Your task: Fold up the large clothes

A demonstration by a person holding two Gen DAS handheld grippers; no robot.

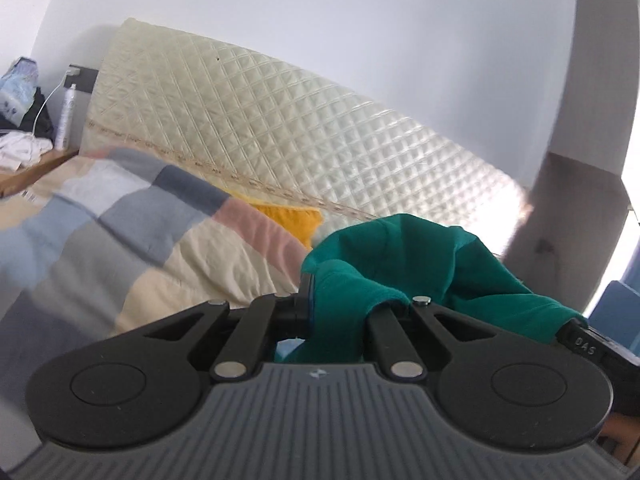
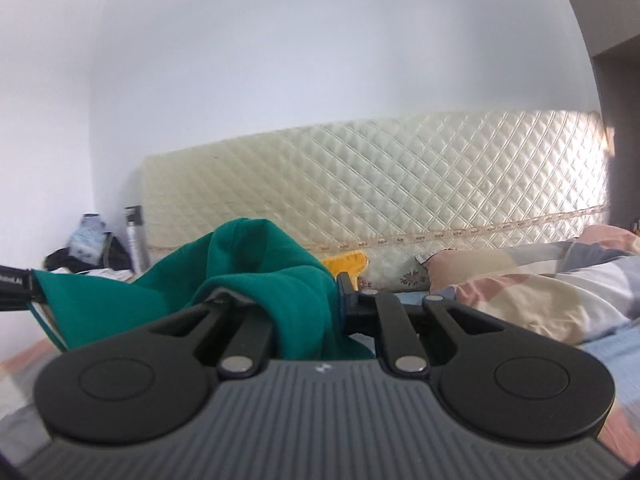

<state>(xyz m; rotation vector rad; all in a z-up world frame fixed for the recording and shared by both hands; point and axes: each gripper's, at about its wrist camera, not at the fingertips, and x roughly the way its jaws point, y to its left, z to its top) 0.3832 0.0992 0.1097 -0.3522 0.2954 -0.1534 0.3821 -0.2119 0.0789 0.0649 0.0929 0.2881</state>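
Behind the green garment, a quilted headboard stands.

My left gripper has its jaws buried under the green cloth, so I can't see where they pinch. On the right gripper the same cloth covers the left finger. The quilt smears into blur at the left wrist view's lower left. The other gripper's body is cut off by the frame edge in both views, its lettering only partly readable. Clutter by the far wall is too small to identify.
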